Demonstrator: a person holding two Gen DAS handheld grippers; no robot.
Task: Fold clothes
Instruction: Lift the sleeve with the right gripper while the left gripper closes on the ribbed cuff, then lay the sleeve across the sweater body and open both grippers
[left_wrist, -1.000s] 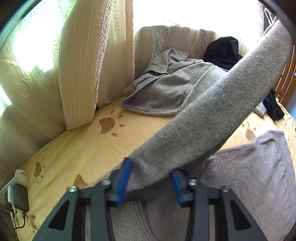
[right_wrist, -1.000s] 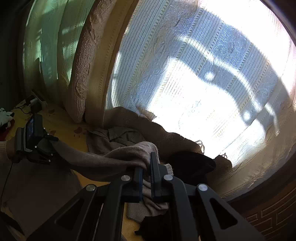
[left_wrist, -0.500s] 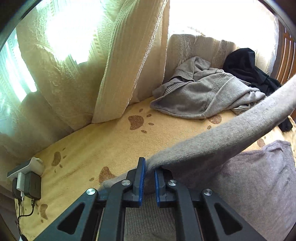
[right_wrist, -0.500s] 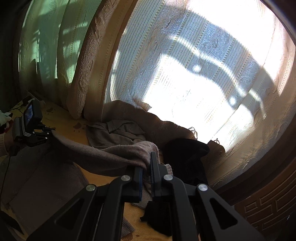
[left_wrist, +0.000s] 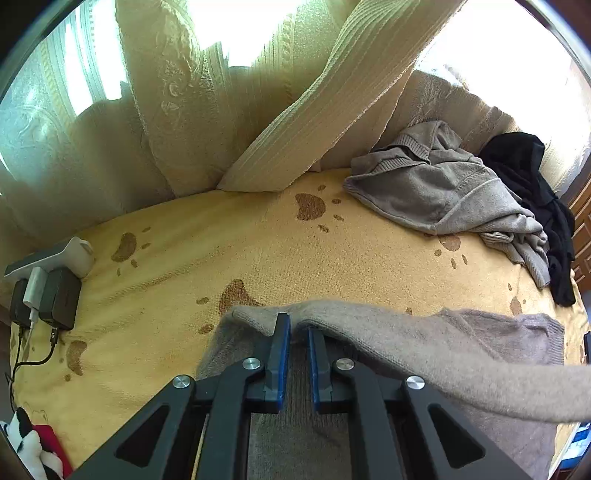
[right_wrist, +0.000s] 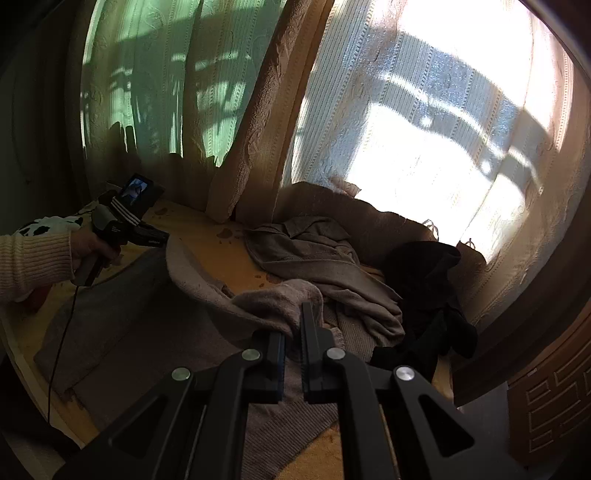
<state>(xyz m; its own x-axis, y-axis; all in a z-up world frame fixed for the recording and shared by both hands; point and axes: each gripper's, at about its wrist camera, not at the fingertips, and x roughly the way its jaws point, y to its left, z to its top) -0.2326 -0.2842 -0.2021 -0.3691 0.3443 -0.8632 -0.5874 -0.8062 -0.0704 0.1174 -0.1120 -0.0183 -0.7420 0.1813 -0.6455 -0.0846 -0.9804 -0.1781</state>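
Sweater sleeve (left_wrist: 373, 328) stretches between left gripper (left_wrist: 295, 334) and right gripper (right_wrist: 293, 325), both clamping it.

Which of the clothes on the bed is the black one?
It is the black garment bunched at the far right end of the bed, next to the crumpled grey sweater. The other clothes are grey or taupe; only this one is black.

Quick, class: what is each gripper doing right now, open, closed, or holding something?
Left gripper: has just closed on the sweater sleeve, near the shoulder.
Right gripper: closed, pinching the same sleeve's far end.
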